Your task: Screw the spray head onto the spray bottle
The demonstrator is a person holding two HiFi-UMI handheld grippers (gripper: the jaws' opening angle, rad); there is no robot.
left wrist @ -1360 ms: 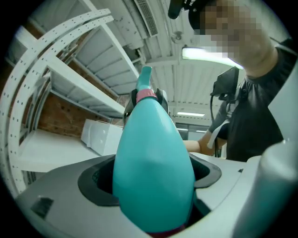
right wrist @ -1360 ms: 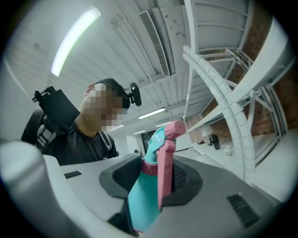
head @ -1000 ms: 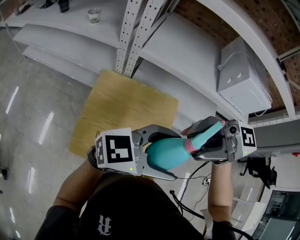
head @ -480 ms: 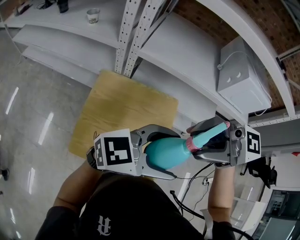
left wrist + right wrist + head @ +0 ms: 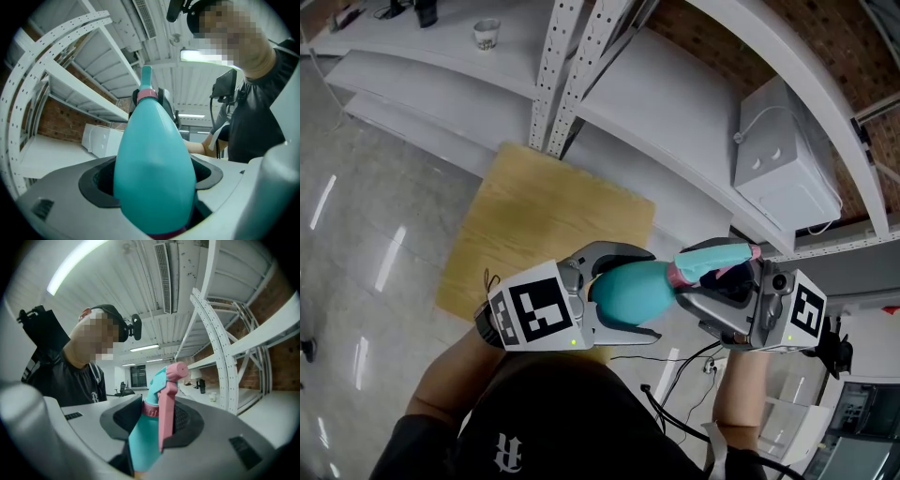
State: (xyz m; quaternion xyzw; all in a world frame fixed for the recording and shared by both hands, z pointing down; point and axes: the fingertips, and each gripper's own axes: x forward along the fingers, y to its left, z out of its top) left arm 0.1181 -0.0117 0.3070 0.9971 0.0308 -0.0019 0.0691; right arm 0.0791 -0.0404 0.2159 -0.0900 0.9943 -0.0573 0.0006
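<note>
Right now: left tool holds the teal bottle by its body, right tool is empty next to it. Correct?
Not quite. The right tool is not empty: its jaws are shut on the spray head, with the pink trigger between them, as the right gripper view shows. The left tool does hold the teal bottle by its body.

Bright ceiling strip light, glare streaks on floor; gripper views fisheye-warped, dark-cornered

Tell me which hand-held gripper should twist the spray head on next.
Right, probably. The right hand-held gripper is clamped on the spray head, while the left hand-held gripper grips the spray bottle, steadying it.
</note>
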